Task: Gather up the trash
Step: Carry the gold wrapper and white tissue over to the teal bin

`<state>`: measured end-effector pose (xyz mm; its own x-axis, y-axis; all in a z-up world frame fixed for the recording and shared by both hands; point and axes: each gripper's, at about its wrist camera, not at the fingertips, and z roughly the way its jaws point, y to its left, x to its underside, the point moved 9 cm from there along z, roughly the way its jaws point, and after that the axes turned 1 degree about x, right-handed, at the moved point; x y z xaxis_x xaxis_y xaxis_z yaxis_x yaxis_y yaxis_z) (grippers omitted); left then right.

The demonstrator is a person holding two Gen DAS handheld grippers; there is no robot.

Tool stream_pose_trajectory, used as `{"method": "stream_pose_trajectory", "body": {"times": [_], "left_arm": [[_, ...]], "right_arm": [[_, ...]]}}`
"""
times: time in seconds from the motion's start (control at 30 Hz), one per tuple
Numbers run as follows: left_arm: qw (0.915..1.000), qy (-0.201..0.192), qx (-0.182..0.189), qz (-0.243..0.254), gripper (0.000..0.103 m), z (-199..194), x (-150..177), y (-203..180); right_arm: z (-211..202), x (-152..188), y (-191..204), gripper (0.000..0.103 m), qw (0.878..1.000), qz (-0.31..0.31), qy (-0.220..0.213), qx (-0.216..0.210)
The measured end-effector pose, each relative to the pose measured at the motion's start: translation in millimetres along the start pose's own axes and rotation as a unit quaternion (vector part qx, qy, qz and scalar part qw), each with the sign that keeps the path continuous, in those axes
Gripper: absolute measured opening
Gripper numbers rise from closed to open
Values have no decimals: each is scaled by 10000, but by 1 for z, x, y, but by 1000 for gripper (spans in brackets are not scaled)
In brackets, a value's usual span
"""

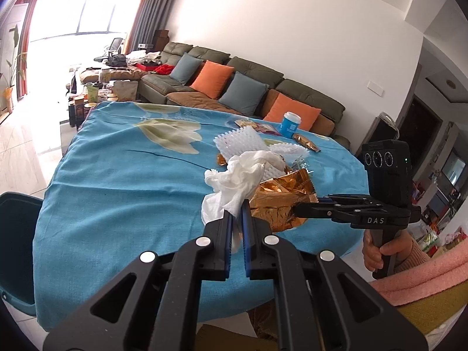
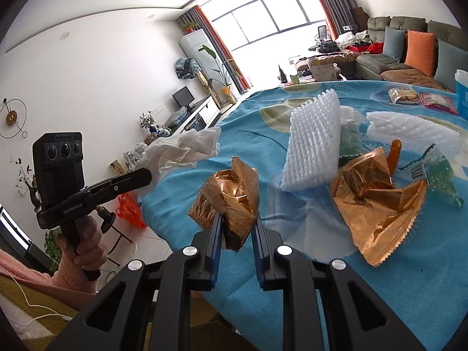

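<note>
Partly hidden behind my left gripper's (image 1: 237,215) pinched tissue (image 1: 239,175), my right gripper (image 2: 237,225) clamps a gold wrapper (image 2: 231,199); only its own view shows this grip plainly.

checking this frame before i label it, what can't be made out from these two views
- Right wrist view: the blue tub is cut off by the right edge.
- Left wrist view: the dark bin is cut by the left edge; its inside is unseen.
- Left wrist view: the white tissue in the left gripper covers part of the foam netting.
- Both views: print on the gold wrapper in the right gripper is too small to read.
</note>
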<state>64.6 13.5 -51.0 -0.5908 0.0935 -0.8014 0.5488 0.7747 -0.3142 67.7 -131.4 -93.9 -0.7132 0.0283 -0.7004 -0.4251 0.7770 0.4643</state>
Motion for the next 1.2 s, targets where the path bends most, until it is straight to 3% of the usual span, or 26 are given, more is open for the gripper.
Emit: {"method": "stream_pose_trajectory", "body": {"times": [0.63,1.2], "left_arm": [[9932,-389,-892,-645,7,-75,12,55],[9776,-599,-1608,-1217,7,-125,26,102]], "right_arm": [[51,-21,54,18,9973,-433,243,-544],[103,-42,113,18,9893,-945,595,-937]]}}
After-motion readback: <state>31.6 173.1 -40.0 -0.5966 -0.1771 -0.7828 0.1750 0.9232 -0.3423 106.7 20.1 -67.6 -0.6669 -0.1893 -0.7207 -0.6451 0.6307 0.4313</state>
